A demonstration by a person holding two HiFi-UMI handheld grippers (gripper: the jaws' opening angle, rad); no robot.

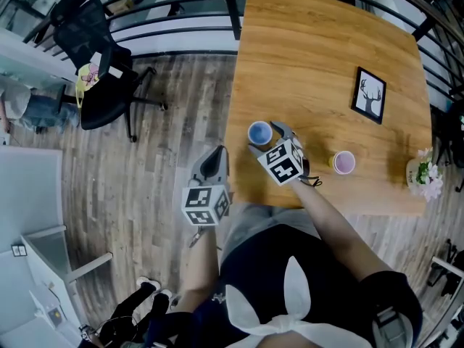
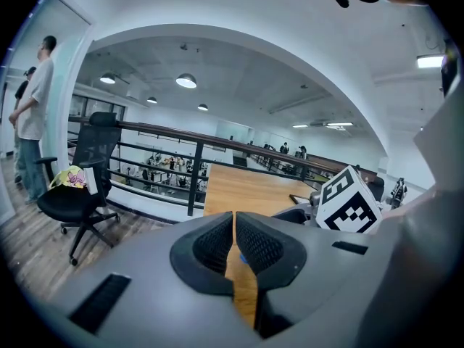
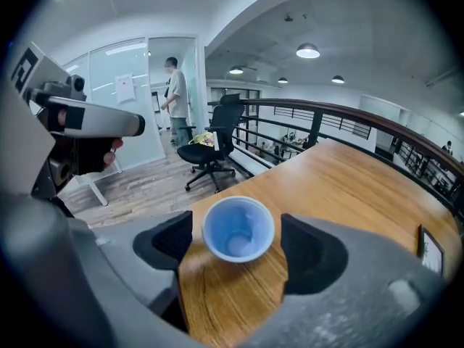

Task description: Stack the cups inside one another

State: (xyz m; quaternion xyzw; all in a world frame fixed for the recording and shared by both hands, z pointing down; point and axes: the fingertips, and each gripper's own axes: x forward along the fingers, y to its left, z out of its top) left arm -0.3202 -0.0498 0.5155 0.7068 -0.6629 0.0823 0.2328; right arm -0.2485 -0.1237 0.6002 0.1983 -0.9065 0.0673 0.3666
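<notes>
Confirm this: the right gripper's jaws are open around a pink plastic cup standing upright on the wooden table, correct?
Not quite. The plastic cup between the right gripper's open jaws is blue, not pink, as the right gripper view shows; it stands upright on the wooden table.

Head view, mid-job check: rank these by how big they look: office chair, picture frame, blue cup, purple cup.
1. office chair, clearly the largest
2. picture frame
3. blue cup and purple cup: they look about the same size, so I won't rank them.
</notes>
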